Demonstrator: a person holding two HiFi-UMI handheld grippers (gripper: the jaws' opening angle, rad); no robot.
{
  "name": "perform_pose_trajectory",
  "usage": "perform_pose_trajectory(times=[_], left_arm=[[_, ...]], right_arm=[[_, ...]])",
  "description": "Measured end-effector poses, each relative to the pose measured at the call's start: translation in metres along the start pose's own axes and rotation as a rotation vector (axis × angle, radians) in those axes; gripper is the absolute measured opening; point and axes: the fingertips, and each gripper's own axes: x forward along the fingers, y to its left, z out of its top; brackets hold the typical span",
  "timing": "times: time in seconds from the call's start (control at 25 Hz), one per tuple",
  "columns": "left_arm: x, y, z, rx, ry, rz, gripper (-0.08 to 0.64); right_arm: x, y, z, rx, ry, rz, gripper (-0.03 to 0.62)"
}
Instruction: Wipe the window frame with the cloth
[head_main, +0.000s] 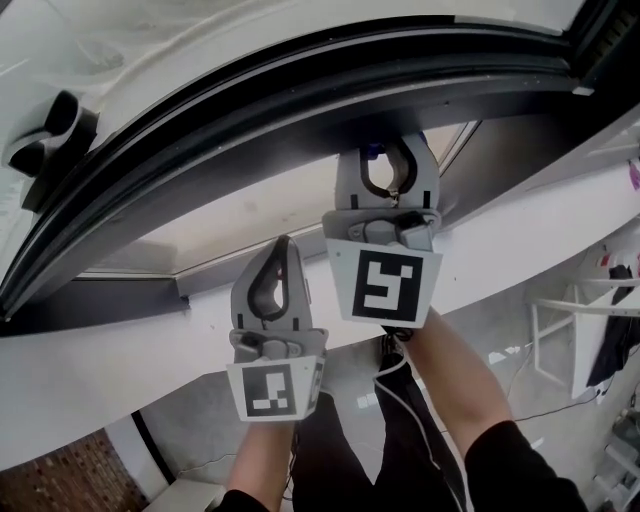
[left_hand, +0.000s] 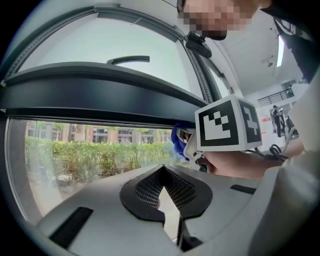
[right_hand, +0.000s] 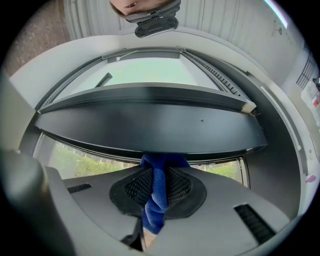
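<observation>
A dark window frame curves across the top of the head view. My right gripper is shut on a blue cloth, whose bunched top presses against the underside of the frame bar. A bit of the cloth shows at the fingertips. My left gripper hangs lower and to the left, over the white sill, shut with nothing between its pads. In the left gripper view, the cloth and the right gripper's marker cube appear to the right of the left gripper.
A black window handle sticks out at the upper left. A white sill runs below the glass. Green bushes and buildings lie beyond the pane. A white rack stands on the floor at the right.
</observation>
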Motion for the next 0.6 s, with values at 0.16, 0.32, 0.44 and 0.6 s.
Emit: perform_pose_trajectory(times=[0.16,0.32,0.44,0.6], left_arm=[[-0.012,0.015,0.003,0.01,-0.004,0.035,0.006],[-0.023,0.031,0.012,0.01,-0.025,0.063,0.006],[-0.033,0.044,0.014,0.009,-0.027,0.083,0.006],[-0.047,0.067,0.014,-0.002,-0.028,0.122,0.006]], right_arm=[[-0.001,0.022,0.001,0.004,0.0,0.025,0.023],[-0.002,0.052,0.004,0.01,0.01,0.075,0.023],[-0.003,0.076,0.007,0.017,0.017,0.106,0.023],[-0.003,0.104,0.009,0.021,0.013,0.137,0.023]])
